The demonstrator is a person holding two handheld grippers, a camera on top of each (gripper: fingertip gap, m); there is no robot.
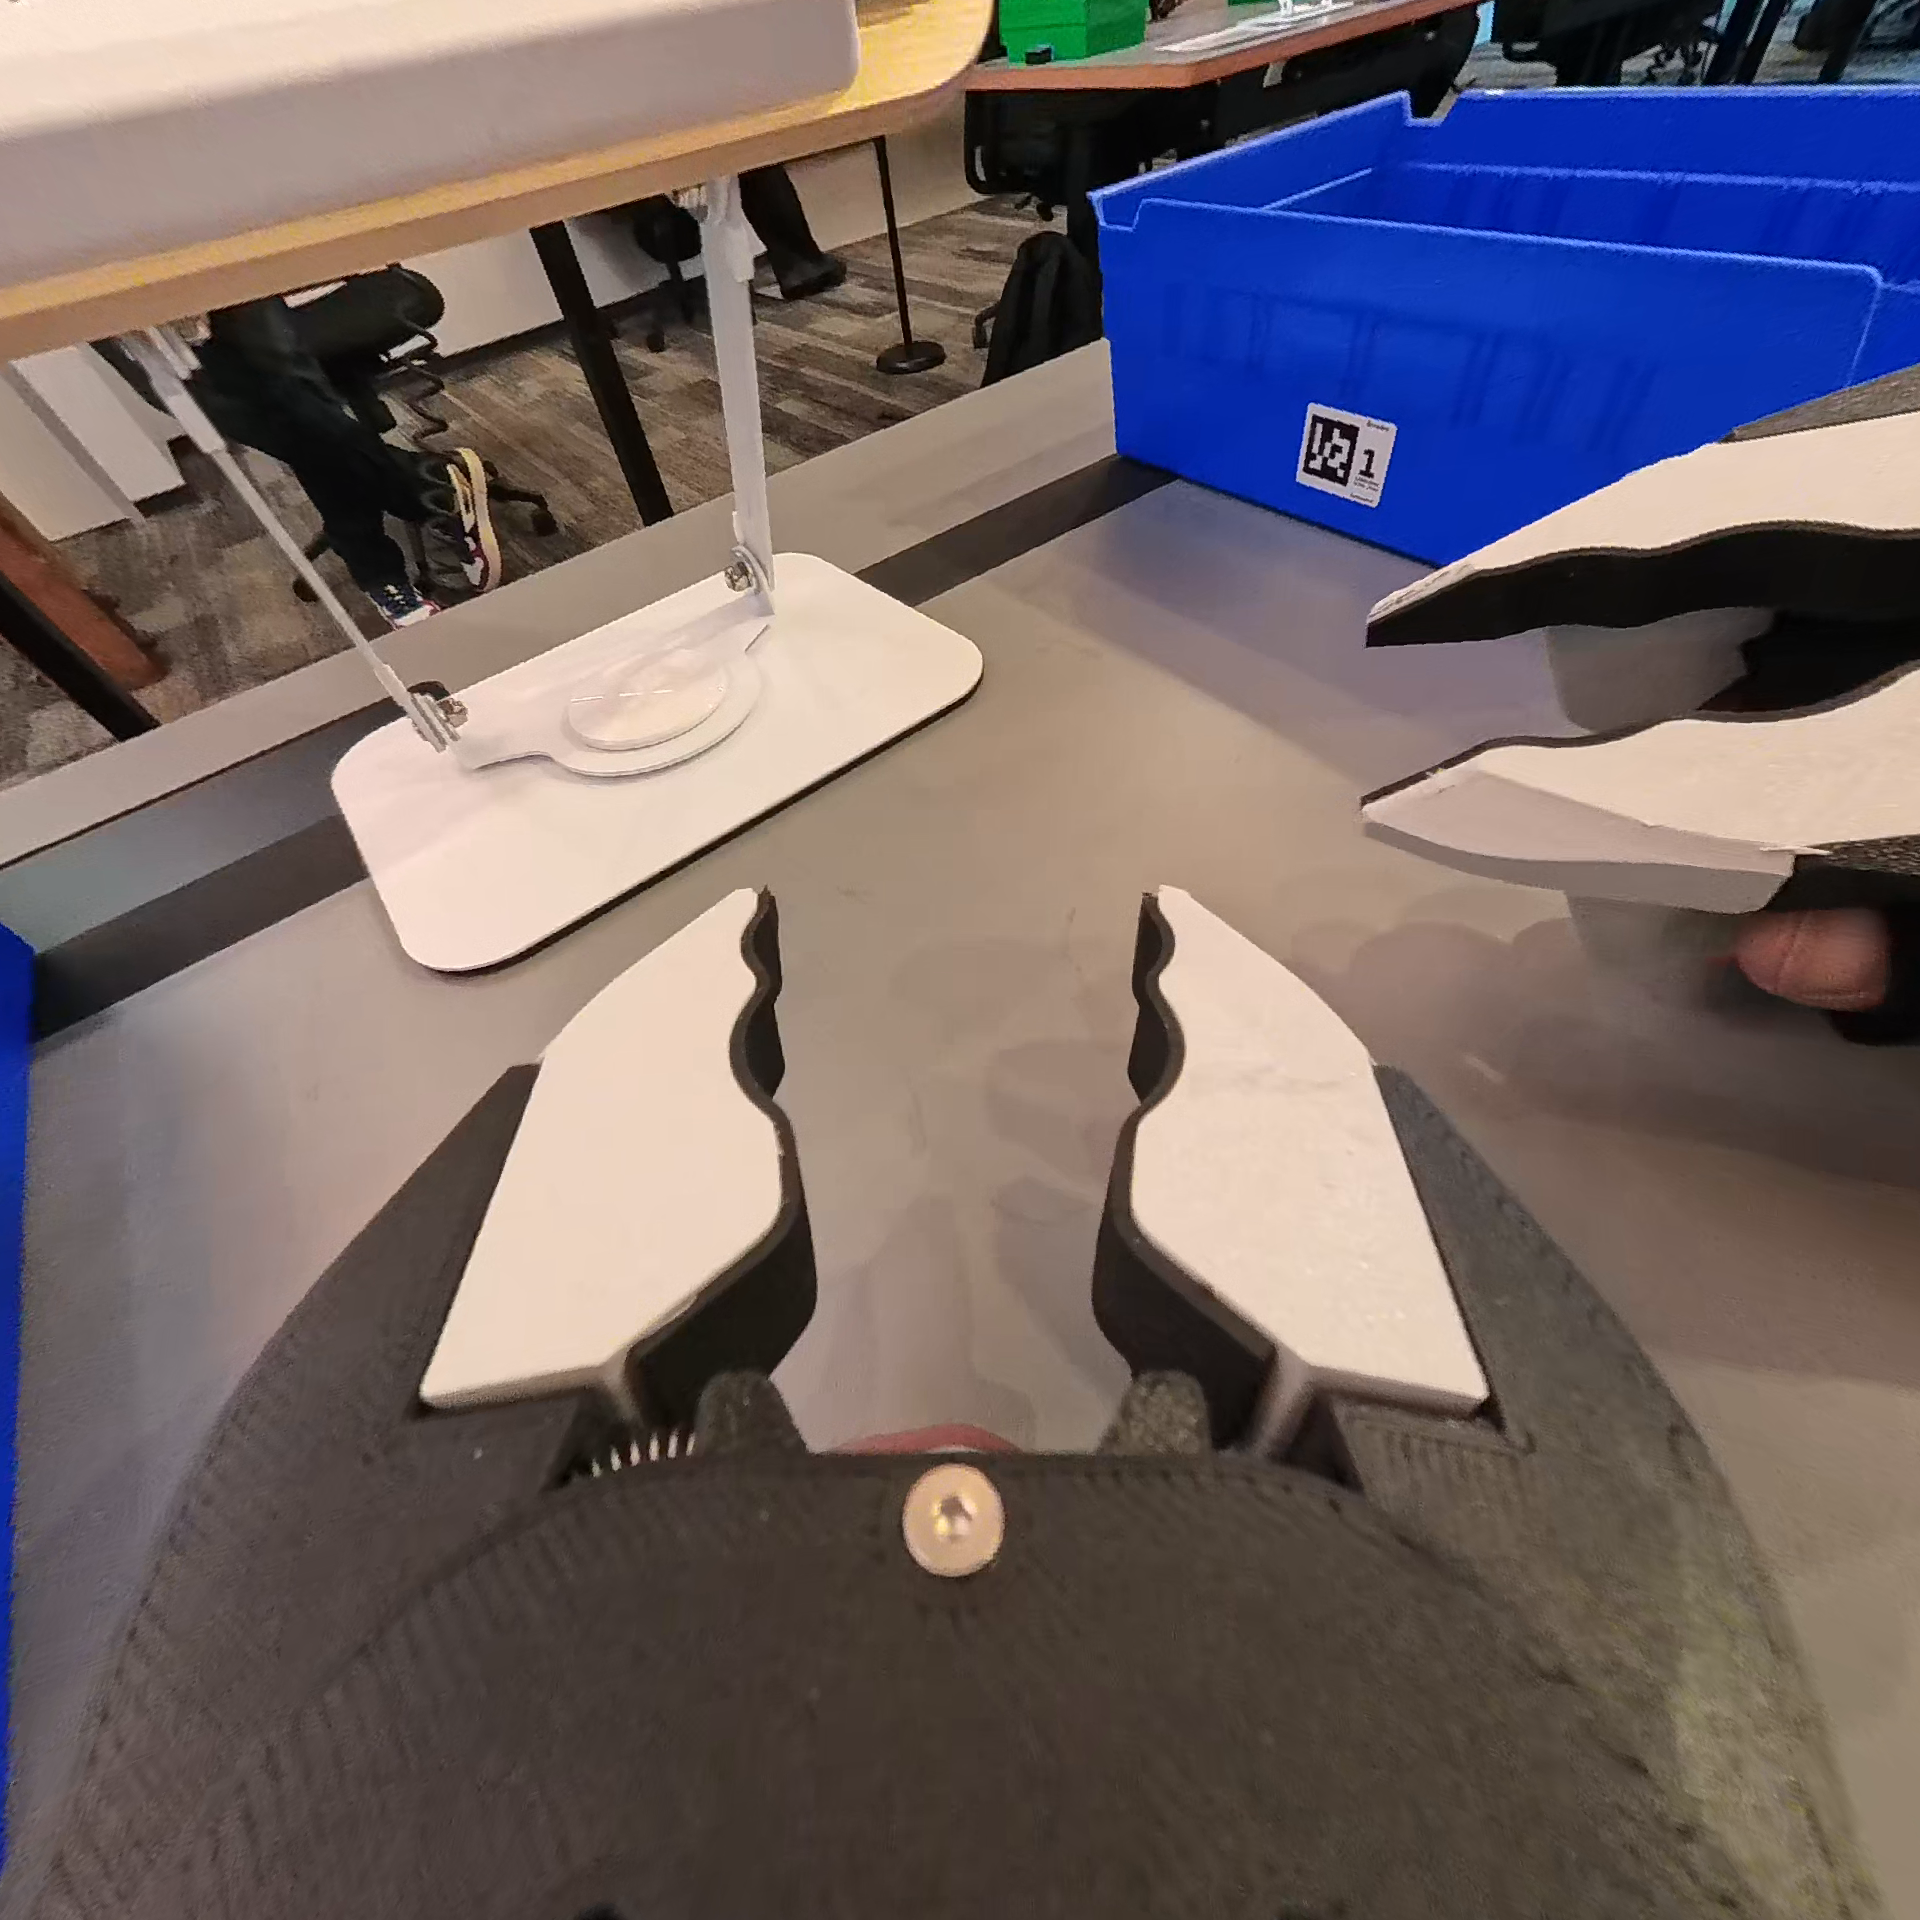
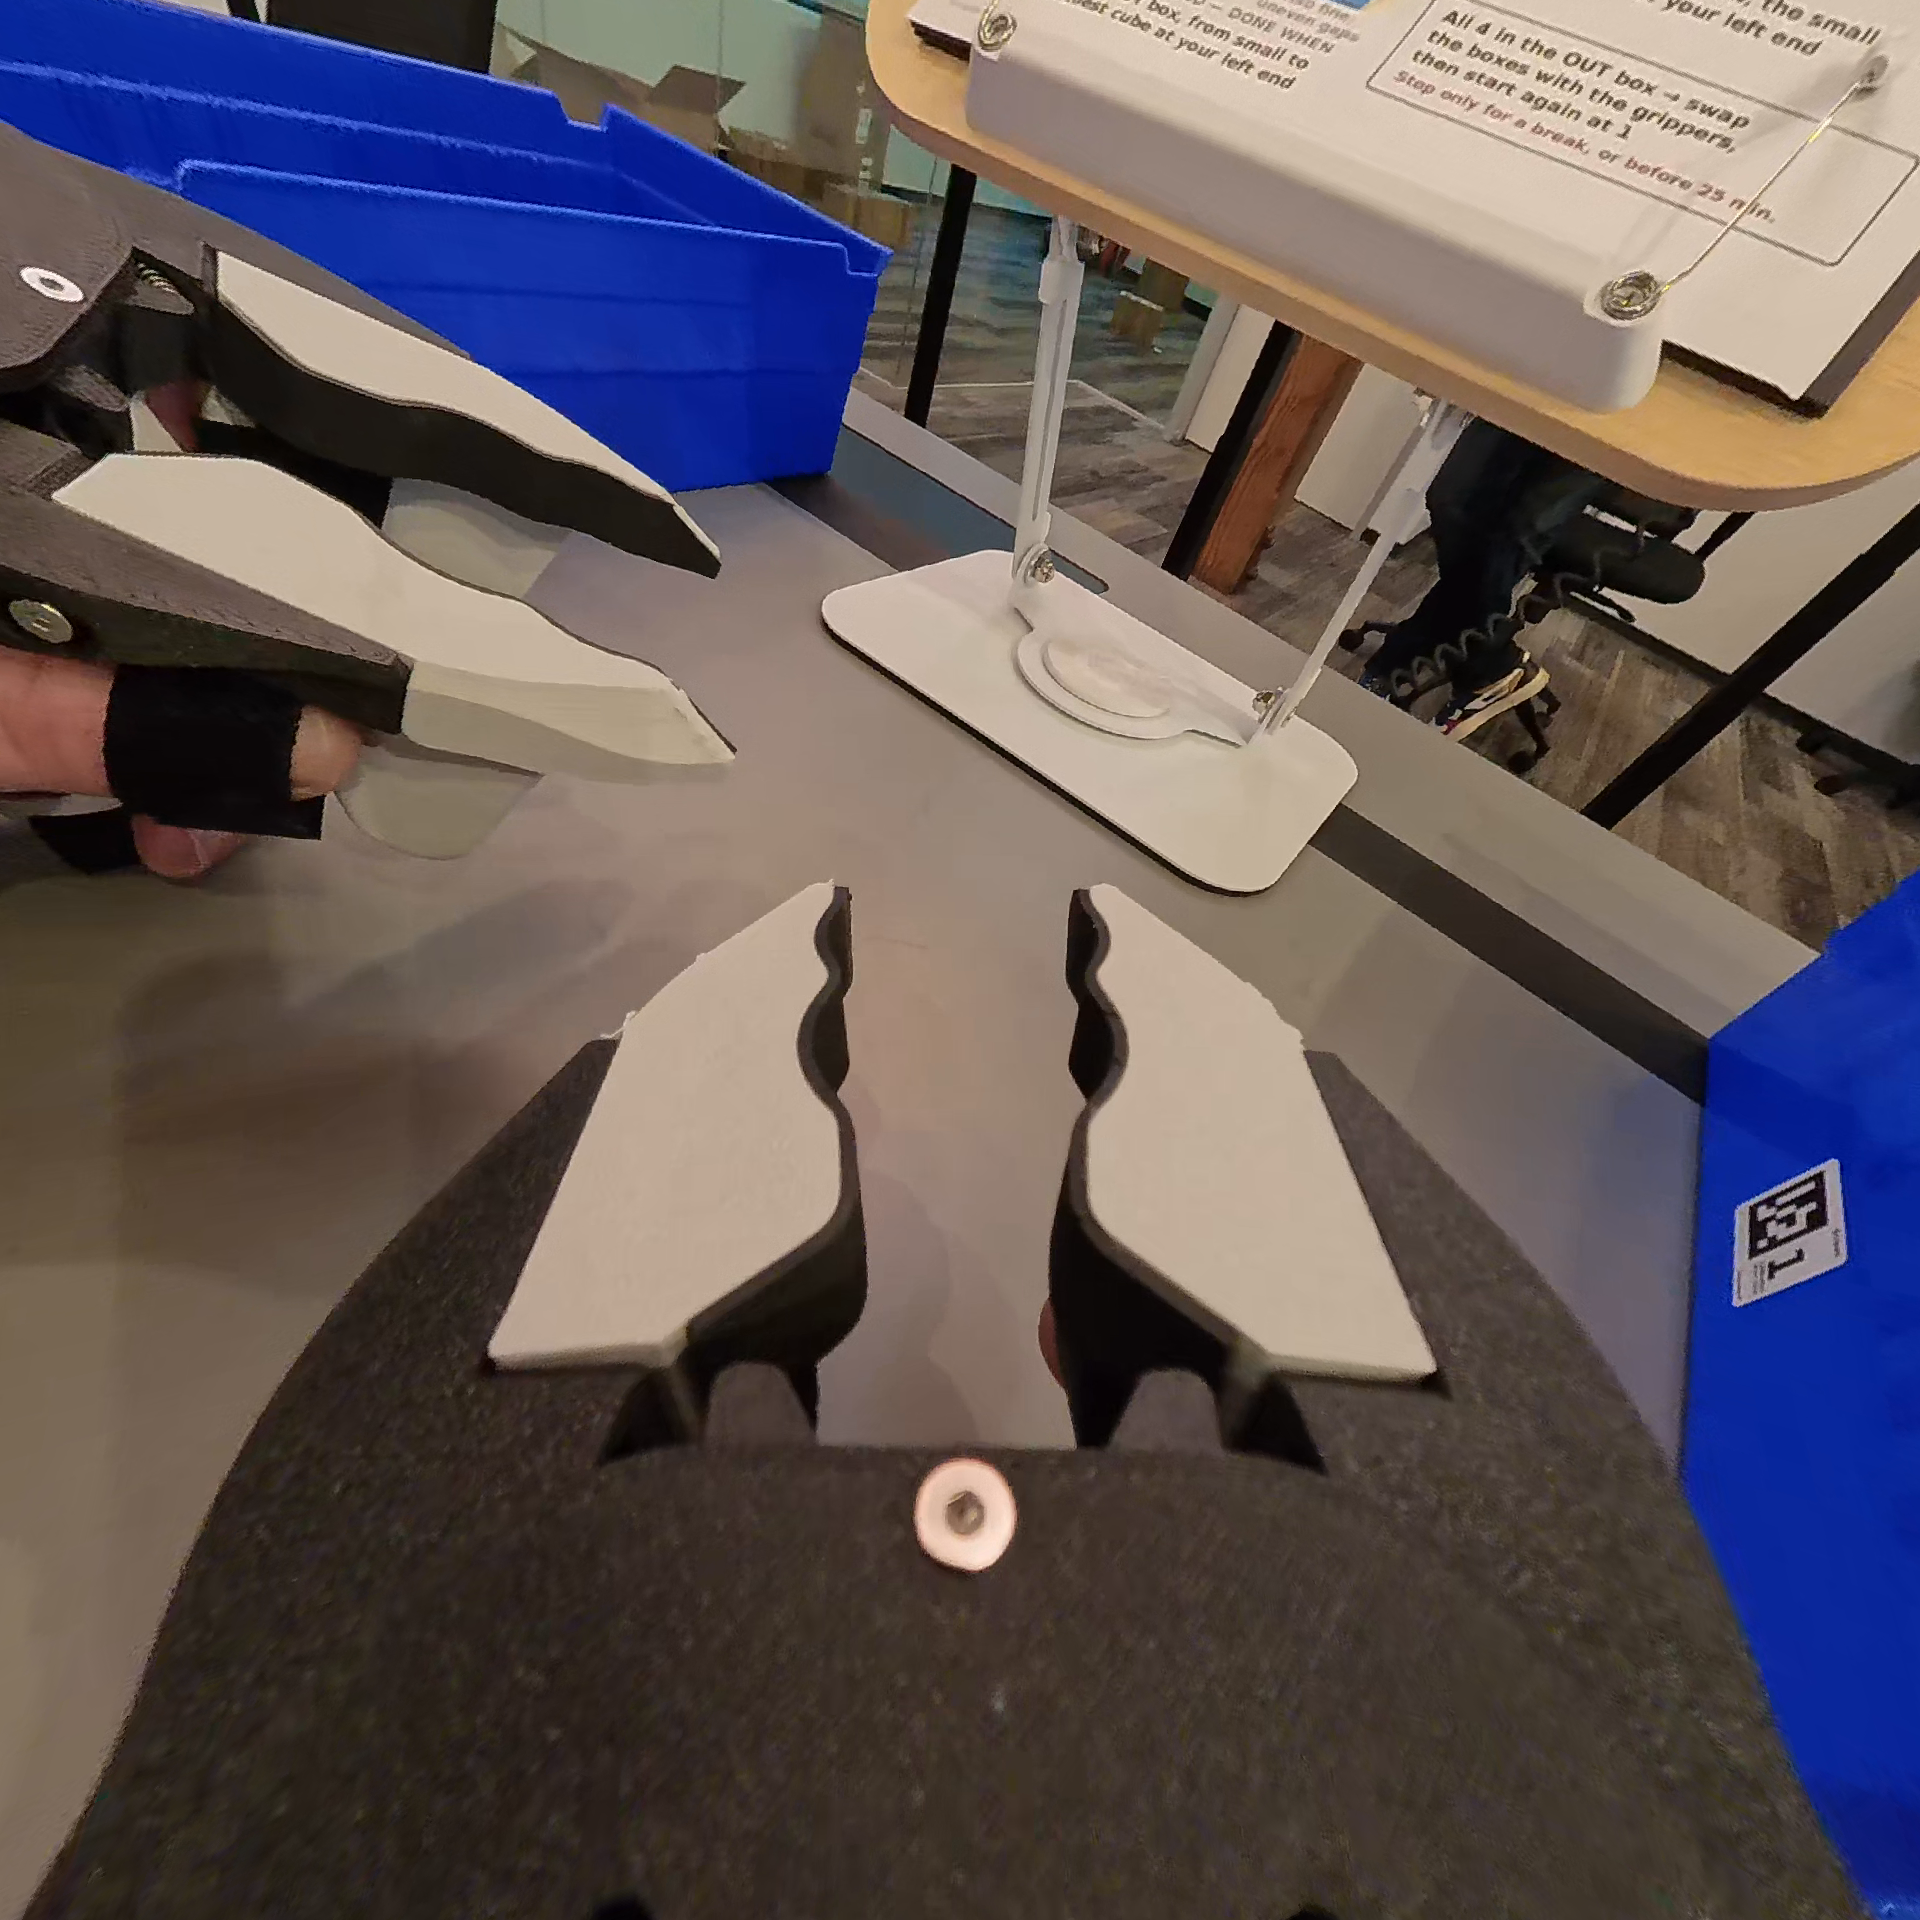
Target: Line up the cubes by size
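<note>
- The left gripper [image 1: 956, 904] and right gripper [image 2: 958, 902] both hover released, grasping nothing, over the bare grey tabletop [image 1: 1039, 644].
- No cubes show; judged likeliest inside the blue plastic bins [image 1: 1455, 312], so reach there first.

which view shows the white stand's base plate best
The left wrist view: the whole base plate lies unobstructed on the grey table. The right wrist view also shows it, but farther off and more foreshortened.
</note>
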